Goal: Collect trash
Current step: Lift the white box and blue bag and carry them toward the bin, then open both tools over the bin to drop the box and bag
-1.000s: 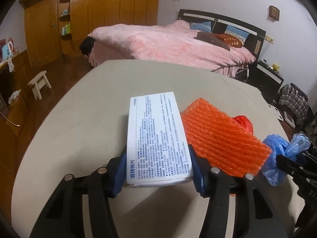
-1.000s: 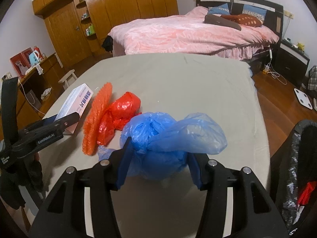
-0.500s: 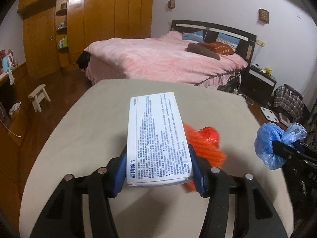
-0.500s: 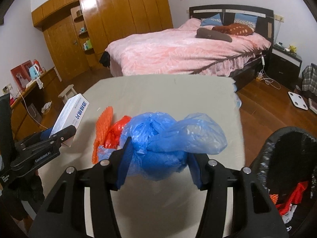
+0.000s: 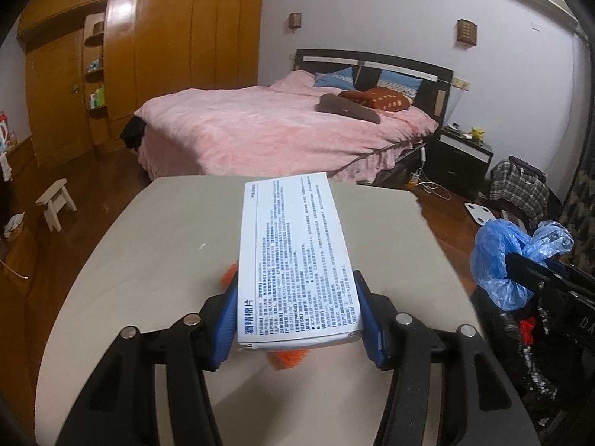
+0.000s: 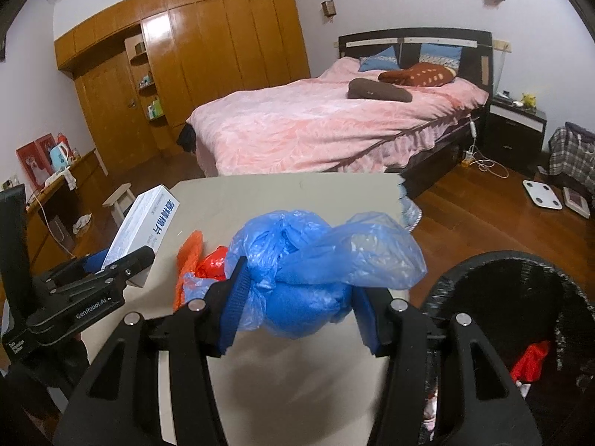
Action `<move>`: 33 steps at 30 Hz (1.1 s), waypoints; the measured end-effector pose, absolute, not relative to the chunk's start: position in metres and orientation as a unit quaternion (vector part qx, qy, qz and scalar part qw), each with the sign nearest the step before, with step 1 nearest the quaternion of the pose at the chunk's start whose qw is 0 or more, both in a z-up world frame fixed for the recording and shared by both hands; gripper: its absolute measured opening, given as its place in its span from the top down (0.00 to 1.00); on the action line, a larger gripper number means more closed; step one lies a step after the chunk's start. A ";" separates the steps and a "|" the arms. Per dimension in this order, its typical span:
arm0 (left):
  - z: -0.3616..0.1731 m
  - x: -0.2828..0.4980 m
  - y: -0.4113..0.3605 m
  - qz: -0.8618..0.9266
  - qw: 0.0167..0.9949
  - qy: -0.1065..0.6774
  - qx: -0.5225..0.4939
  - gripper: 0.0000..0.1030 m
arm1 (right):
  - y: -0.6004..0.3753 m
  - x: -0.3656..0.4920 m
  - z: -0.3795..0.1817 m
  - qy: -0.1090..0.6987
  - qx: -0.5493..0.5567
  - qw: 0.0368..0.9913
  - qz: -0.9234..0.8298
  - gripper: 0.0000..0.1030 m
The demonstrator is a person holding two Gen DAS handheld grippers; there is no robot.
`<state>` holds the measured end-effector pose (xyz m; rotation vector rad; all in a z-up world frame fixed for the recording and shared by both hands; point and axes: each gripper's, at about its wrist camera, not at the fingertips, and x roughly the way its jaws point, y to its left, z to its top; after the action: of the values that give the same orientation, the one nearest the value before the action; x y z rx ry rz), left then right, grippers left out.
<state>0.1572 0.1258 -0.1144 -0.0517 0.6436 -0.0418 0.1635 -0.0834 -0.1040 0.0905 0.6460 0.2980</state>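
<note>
My left gripper [image 5: 297,312] is shut on a white printed box [image 5: 295,260] and holds it above the beige table [image 5: 156,260]; the box also shows in the right wrist view [image 6: 147,228]. My right gripper [image 6: 297,312] is shut on a blue plastic bag [image 6: 316,260], held above the table's right side; the bag also shows in the left wrist view [image 5: 502,256]. An orange foam net [image 6: 189,260] and a red bag [image 6: 212,265] lie on the table between the grippers. A black mesh trash bin [image 6: 520,297] stands at the right with red trash [image 6: 531,360] inside.
A pink bed [image 6: 334,126] stands beyond the table. A wooden wardrobe [image 6: 208,59] lines the far wall. A small stool [image 5: 55,204] stands on the wood floor at left. A white scale [image 6: 543,195] and a black nightstand [image 6: 517,130] are at right.
Both grippers have lifted with their loads. The box now hides most of the orange net. The trash bin has come further into the right wrist view.
</note>
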 end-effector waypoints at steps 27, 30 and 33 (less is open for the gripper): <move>-0.088 0.137 -0.026 -0.180 0.939 0.293 0.013 0.46 | -0.218 0.097 -0.078 0.281 0.072 0.957 0.009 0.51; -0.089 0.135 -0.042 -0.198 0.935 0.293 0.017 0.46 | -0.236 0.089 -0.079 0.280 0.074 0.957 -0.009 0.51; -0.092 0.132 -0.062 -0.219 0.930 0.295 0.022 0.46 | -0.251 0.083 -0.082 0.280 0.078 0.957 -0.025 0.51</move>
<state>0.1324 -0.0620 -0.0917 0.0455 0.6032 -0.4488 0.0833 -0.2505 -0.0817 0.1588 0.5674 -0.0515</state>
